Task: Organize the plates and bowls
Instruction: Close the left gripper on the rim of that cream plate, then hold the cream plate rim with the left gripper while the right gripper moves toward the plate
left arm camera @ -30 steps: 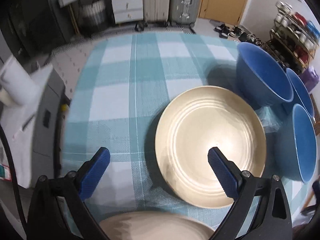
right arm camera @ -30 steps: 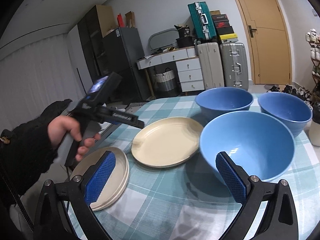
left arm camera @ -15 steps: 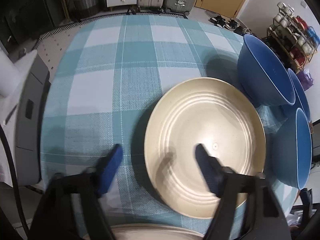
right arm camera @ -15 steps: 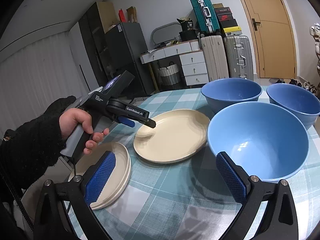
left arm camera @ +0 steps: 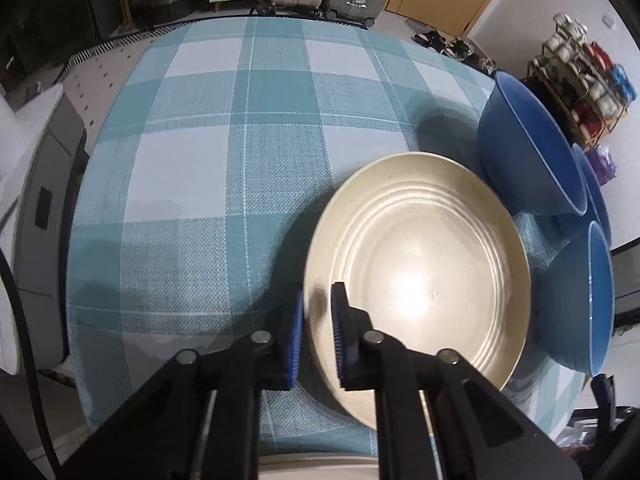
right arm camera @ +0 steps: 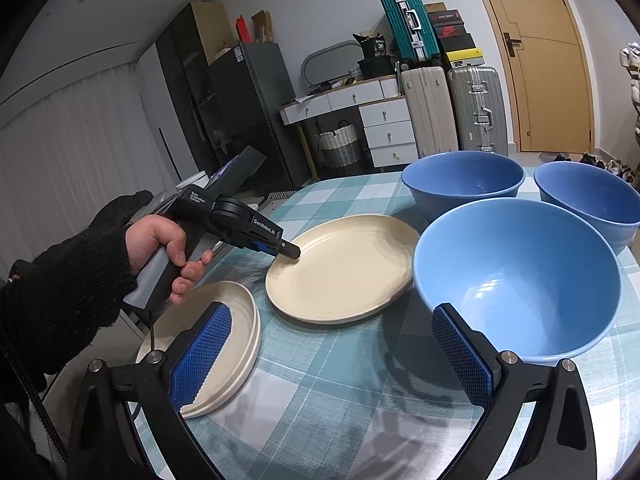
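- Left gripper (left arm camera: pixel 316 332) clenched on rim of round cream ceramic plate (left arm camera: pixel 420 276), mid-table, not yet stacked.
- Cream plate stack (right arm camera: pixel 216 344) at table's near-left edge w/ two already.
- Right gripper (right arm camera: pixel 332 354) released, idle — three blue bowls (right arm camera: pixel 516 276) un-nested.

In the left wrist view, the left gripper (left arm camera: pixel 316 336) hides part of the near rim of the plate (left arm camera: pixel 420 272), and the stack (left arm camera: pixel 320 468) shows only as a pale strip cut off by the bottom edge, between the gripper's black arms. There the three bowls (left arm camera: pixel 532 160) crowd the right side, each overlapping the next, with the middle one almost wholly hidden. In the right wrist view the right gripper (right arm camera: pixel 332 354) covers the near part of the stack (right arm camera: pixel 224 308), its right finger overlaps the near bowl (right arm camera: pixel 516 276), and the counter (right arm camera: pixel 352 380) runs off the bottom and right edges.
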`<control>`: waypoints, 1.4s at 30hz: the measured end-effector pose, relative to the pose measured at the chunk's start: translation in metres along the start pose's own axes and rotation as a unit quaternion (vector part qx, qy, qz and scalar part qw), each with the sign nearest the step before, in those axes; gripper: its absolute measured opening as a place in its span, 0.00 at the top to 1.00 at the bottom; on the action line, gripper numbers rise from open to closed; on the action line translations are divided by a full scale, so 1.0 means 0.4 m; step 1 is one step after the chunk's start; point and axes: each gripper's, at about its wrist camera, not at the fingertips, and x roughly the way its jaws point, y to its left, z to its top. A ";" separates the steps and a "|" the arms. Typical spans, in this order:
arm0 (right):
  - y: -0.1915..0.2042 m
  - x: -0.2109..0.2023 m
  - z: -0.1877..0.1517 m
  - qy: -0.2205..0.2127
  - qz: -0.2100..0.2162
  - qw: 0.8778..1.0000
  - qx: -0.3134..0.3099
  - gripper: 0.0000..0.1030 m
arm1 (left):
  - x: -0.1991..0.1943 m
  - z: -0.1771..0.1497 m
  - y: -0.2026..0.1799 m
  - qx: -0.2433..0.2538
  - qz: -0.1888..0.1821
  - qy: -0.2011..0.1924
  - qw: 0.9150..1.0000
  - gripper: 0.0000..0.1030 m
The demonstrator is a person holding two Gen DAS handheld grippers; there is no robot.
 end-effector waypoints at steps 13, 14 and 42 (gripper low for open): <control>-0.001 0.009 0.007 0.003 -0.002 1.000 -0.004 0.01 | -0.004 -0.005 0.013 0.006 -0.006 -0.003 1.000 0.97; -0.001 0.009 0.006 0.004 -0.002 1.000 -0.003 0.01 | -0.006 -0.004 0.017 0.004 -0.010 -0.004 1.000 0.97; -0.008 0.026 0.015 0.011 0.002 1.000 -0.001 0.01 | -0.019 -0.013 0.086 -0.026 -0.016 -0.015 0.999 0.96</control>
